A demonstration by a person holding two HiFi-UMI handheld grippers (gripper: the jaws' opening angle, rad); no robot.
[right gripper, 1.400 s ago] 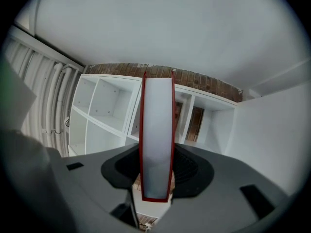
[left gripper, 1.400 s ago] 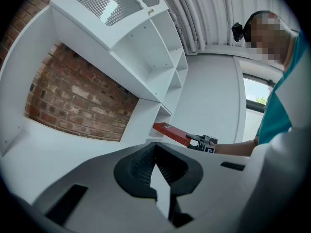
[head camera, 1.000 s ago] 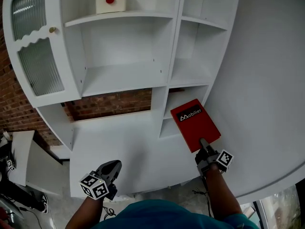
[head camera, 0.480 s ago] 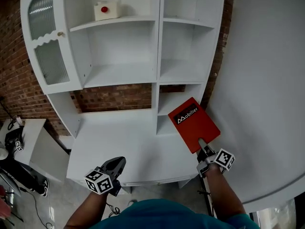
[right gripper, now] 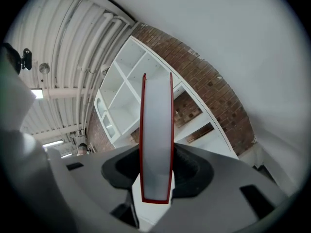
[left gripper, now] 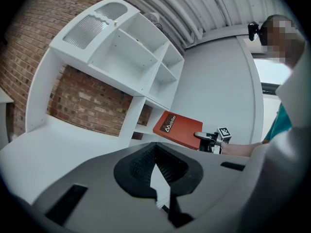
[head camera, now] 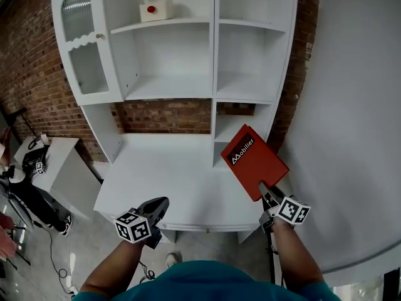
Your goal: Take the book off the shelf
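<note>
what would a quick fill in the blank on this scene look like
1. The right gripper is shut on a ___ book.
2. The left gripper holds ___.
3. White print on the book's cover reads ___.

Missing words: red; nothing; Mobilier

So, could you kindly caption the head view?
Right gripper holds the red book clear of the white shelf; left gripper hangs empty.

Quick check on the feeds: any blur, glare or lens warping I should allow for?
Head view: sharp, evenly lit, white shelf unit warped by the lens. Left gripper view: heavy fisheye, dark corners, mosaic patch top right. Right gripper view: red book in the right tongs blocks the centre.
</note>
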